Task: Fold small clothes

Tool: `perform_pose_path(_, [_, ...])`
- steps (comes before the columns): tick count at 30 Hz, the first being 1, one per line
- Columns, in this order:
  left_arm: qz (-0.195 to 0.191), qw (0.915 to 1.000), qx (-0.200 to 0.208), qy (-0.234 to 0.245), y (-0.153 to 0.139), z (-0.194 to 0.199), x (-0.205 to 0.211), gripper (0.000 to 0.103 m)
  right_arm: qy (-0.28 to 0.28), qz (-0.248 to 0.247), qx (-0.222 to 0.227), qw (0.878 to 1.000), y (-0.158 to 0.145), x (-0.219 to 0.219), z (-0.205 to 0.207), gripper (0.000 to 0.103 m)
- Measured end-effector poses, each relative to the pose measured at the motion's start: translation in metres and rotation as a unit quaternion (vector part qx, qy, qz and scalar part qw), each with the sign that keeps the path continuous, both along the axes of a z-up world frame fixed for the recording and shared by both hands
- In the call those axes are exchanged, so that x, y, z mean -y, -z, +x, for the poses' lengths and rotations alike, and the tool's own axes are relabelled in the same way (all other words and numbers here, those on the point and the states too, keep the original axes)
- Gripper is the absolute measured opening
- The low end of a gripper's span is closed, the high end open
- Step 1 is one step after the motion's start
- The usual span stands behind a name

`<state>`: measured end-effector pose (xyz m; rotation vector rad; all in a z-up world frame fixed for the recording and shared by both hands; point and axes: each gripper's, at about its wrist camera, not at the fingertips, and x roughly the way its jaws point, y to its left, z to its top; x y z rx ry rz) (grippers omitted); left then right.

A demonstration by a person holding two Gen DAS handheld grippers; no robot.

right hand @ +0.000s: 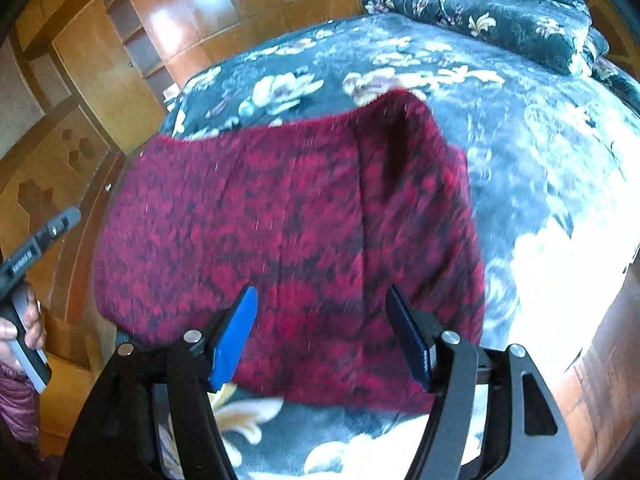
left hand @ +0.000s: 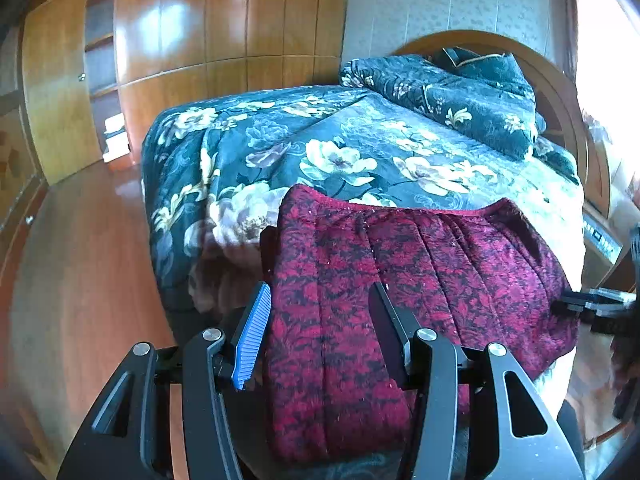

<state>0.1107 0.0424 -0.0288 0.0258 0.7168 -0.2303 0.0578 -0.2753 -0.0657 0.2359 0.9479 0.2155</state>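
The bed [left hand: 344, 128] takes up most of both views: thick quilted cover, dark teal w/ big cream flowers, soft and puffy, a rolled quilt [left hand: 460, 96] of similar print at the headboard end. Glossy wood wardrobe [left hand: 224, 20] behind, polished floor below.

On the cover, near the foot edge, lies the red garment [left hand: 400, 280]: crimson-and-black floral knit, fuzzy, ribbed hem along the far edge, gathered pleats across the middle. It looks already doubled over, a thick rounded slab w/ one side folded in, seen as a raised flap in the right wrist view [right hand: 400, 168].

Step, as I judge it: one fold laid down, both claws let go. My left claw [left hand: 320, 320] stands about half open over the near left part of the cloth, pads clear, nothing gripped. My right claw [right hand: 320, 328] is likewise open, a bit wider, above the near edge, holding nothing.

Next, prob.: re-grip the near corners, pinch both layers, and bring them to the far hem. Knit is thick and springy, so it needs a deep bite & a press afterwards, else it'll spring open.
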Motion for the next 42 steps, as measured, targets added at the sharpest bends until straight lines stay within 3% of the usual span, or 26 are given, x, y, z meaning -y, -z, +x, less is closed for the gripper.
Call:
perform_pose_path(13, [0.023, 0.9993, -0.029, -0.002, 0.021, 0.046, -0.002, 0.050, 0.026, -0.030, 0.012, 0.999, -0.005, 0.016, 0.072, 0.067])
perform_pose_path(16, [0.002, 0.9991, -0.043, -0.004, 0.026, 0.064, -0.010, 0.062, 0.032, -0.032, 0.012, 0.999, -0.005, 0.020, 0.081, 0.067])
perform_pose_path(20, [-0.046, 0.9957, -0.080, -0.008, 0.034, 0.093, -0.021, 0.061, 0.038, -0.031, 0.007, 0.999, -0.001, 0.026, 0.091, 0.067])
perform_pose_path(21, [-0.055, 0.9943, -0.090, -0.015, 0.037, 0.102, -0.022, 0.058, 0.040, -0.030, 0.006, 0.999, 0.000, 0.027, 0.093, 0.067])
perform_pose_path(26, [-0.097, 0.9845, -0.139, -0.044, 0.054, 0.139, -0.029, 0.024, 0.046, -0.025, 0.006, 0.999, 0.003, 0.031, 0.103, 0.067])
perform_pose_path(29, [-0.078, 0.9830, -0.157, -0.054, 0.069, 0.149, -0.021, 0.019, 0.055, -0.015, -0.009, 0.998, 0.011, 0.038, 0.113, 0.066])
perform_pose_path(32, [-0.034, 0.9858, -0.153, -0.060, 0.086, 0.152, -0.008, 0.019, 0.069, -0.006, -0.039, 0.997, 0.034, 0.048, 0.125, 0.059])
perform_pose_path(36, [-0.041, 0.9851, -0.151, -0.072, 0.082, 0.153, -0.012, 0.021, 0.071, 0.015, -0.039, 0.997, 0.042, 0.055, 0.127, 0.060])
perform_pose_path(38, [-0.023, 0.9868, -0.134, -0.089, 0.070, 0.144, -0.013, 0.042, 0.063, 0.025, -0.029, 0.997, 0.033, 0.058, 0.121, 0.061])
perform_pose_path(42, [-0.030, 0.9881, -0.103, -0.111, 0.051, 0.122, -0.022, 0.046, 0.056, 0.056, -0.001, 0.997, 0.013, 0.070, 0.100, 0.073])
